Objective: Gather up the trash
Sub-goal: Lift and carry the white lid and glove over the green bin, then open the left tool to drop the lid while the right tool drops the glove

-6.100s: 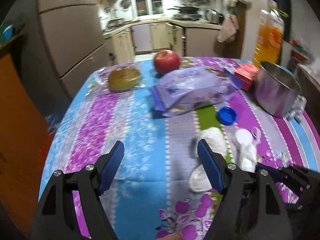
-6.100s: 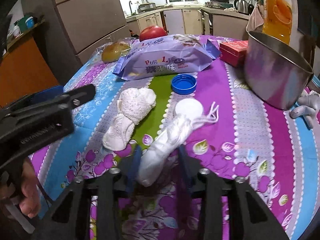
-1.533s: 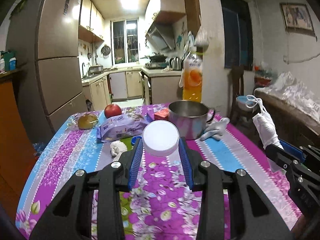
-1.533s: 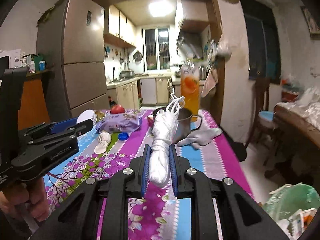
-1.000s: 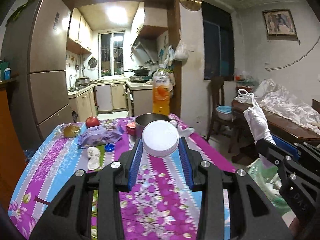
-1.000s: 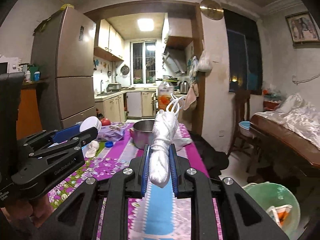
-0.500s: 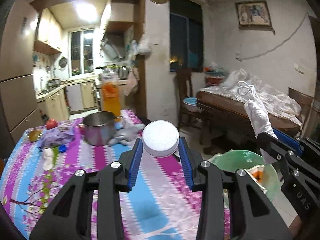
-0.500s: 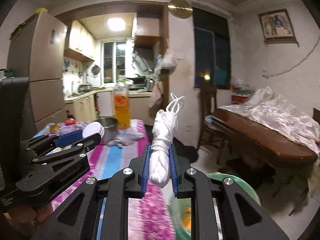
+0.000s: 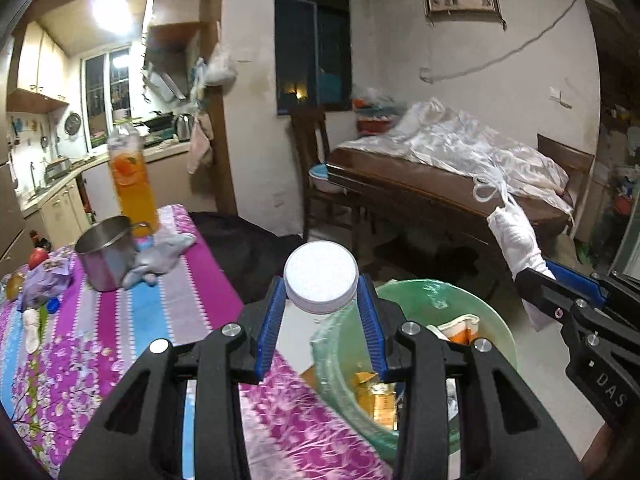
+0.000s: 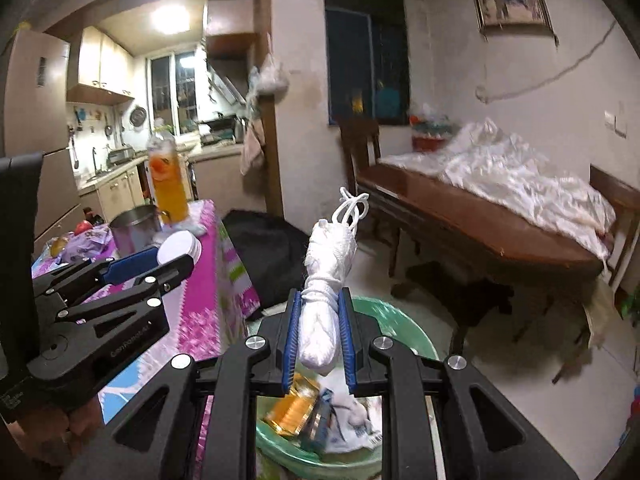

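My left gripper (image 9: 320, 316) is shut on a round white lid (image 9: 320, 280), held at the table's right edge beside a green-lined trash bin (image 9: 496, 332). My right gripper (image 10: 319, 340) is shut on a rolled white cloth bundle (image 10: 324, 300) with a string loop, held directly above the same bin (image 10: 404, 324). The bin holds wrappers and orange packaging. In the right wrist view the left gripper (image 10: 168, 264) and its lid (image 10: 178, 248) show at left. In the left wrist view the right gripper (image 9: 536, 280) and the bundle (image 9: 516, 236) show at right.
The table with a purple floral cloth (image 9: 120, 320) holds a steel pot (image 9: 104, 256), an orange juice bottle (image 9: 132, 188), a grey glove (image 9: 160, 256), a purple packet and a white cloth scrap (image 9: 30, 320). A wooden bed (image 10: 480, 224) and chair stand beyond.
Both grippers have swung right, away from the table, and lowered toward the trash bin. The bin now fills the lower view under the right gripper. Both still hold their items.
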{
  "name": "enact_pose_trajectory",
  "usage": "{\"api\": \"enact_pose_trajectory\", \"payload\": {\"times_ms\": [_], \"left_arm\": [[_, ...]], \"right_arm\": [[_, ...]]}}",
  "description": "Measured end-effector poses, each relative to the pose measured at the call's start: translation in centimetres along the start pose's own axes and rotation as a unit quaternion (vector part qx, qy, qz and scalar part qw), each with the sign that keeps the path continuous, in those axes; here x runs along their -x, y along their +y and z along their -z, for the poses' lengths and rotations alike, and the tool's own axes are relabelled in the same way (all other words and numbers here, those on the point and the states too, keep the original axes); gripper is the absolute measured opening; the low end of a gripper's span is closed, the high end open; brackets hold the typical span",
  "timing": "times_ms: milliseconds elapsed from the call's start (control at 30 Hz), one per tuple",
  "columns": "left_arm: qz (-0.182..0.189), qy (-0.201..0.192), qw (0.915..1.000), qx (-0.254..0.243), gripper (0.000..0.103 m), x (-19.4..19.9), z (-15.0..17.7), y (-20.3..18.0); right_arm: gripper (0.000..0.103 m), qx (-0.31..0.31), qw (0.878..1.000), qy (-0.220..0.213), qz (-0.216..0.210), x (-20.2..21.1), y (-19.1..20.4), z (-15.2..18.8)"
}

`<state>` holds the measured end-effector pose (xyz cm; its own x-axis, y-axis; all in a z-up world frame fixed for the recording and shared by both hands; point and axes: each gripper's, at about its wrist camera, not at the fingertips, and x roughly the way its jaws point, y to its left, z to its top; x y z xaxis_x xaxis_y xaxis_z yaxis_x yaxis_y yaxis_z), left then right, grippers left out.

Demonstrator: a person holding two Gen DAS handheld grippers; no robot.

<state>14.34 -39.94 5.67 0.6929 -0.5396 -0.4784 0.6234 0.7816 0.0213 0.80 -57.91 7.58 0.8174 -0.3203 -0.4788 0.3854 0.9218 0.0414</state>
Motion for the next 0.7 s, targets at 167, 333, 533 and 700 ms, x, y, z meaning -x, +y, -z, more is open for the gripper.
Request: {"api": "enact_pose_trajectory", "payload": {"times_ms": [167,333,533,700], "left_arm": [[0.016,0.023,0.9996,-0.003,0.036,-2.0,-0.1,-1.5],[0.048,0.081,0.9956,-0.004,0.036,-5.3,0.3,-2.8],[0.049,0.111,0.9926,-0.01,0.036,-7.7,1.5,-3.5],[0.042,0.125,0.9911,-0.011,0.047,-8.9,2.3,-3.3]], "right_arm": [[0.019,-0.013,0.999,0.044,0.001,-2.4,-2.5,0.2],[0.019,-0.018,0.995,0.095,-0.006,-5.7,-3.6,0.4],[0.019,-0.018,0.993,0.115,-0.006,-7.9,-3.8,0.6],[0.025,-0.019,0.992,0.125,-0.01,-8.7,-3.0,1.6]]}}
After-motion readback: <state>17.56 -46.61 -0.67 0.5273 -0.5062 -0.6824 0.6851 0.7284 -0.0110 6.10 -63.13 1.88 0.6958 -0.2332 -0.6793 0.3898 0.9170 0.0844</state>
